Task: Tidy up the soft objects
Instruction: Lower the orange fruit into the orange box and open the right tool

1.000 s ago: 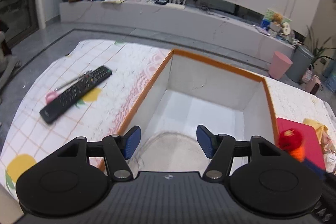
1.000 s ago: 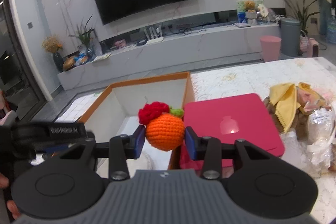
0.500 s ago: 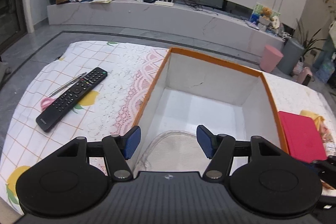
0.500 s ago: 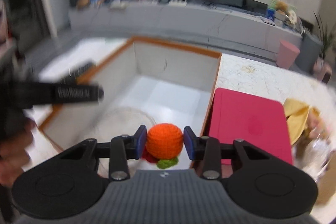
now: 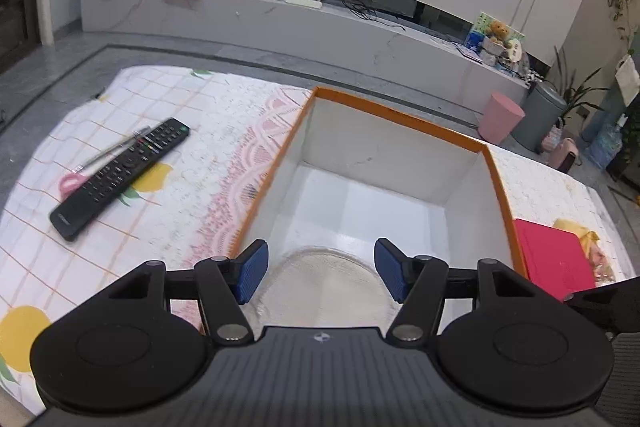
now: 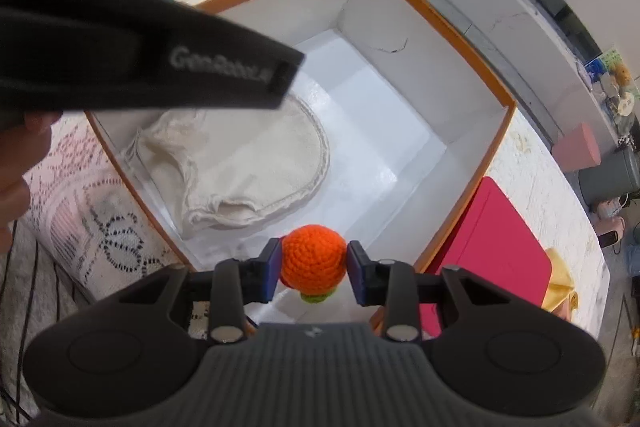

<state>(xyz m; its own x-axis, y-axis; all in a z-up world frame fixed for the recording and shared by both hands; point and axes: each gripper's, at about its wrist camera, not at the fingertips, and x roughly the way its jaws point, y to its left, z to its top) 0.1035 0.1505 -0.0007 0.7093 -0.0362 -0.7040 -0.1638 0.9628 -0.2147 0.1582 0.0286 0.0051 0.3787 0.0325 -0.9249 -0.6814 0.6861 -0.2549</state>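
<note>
An orange crocheted fruit [image 6: 313, 257] sits between the blue pads of my right gripper [image 6: 313, 267], which press on its sides as the jaws keep closing. Its green and red tip points down. It hangs over the near end of an orange-rimmed white box [image 6: 440, 23]. A cream cloth [image 6: 248, 167] lies on the box floor. In the left wrist view my left gripper [image 5: 320, 273] stands open with nothing in it, above the same cream cloth [image 5: 324, 279] at the near end of the box [image 5: 392, 113].
A black remote [image 5: 120, 175] and pink-handled scissors [image 5: 76, 181] lie on the patterned tablecloth left of the box. A red flat case [image 5: 556, 263] and yellow cloth [image 5: 576, 229] lie to the right. The left tool's black housing [image 6: 140, 47] and a hand [image 6: 24, 155] cross the right wrist view.
My right gripper has carried the orange fruit over the box, tipped down and rolled, so the fruit's red and green top now faces down. The left gripper has stayed open and almost still.
</note>
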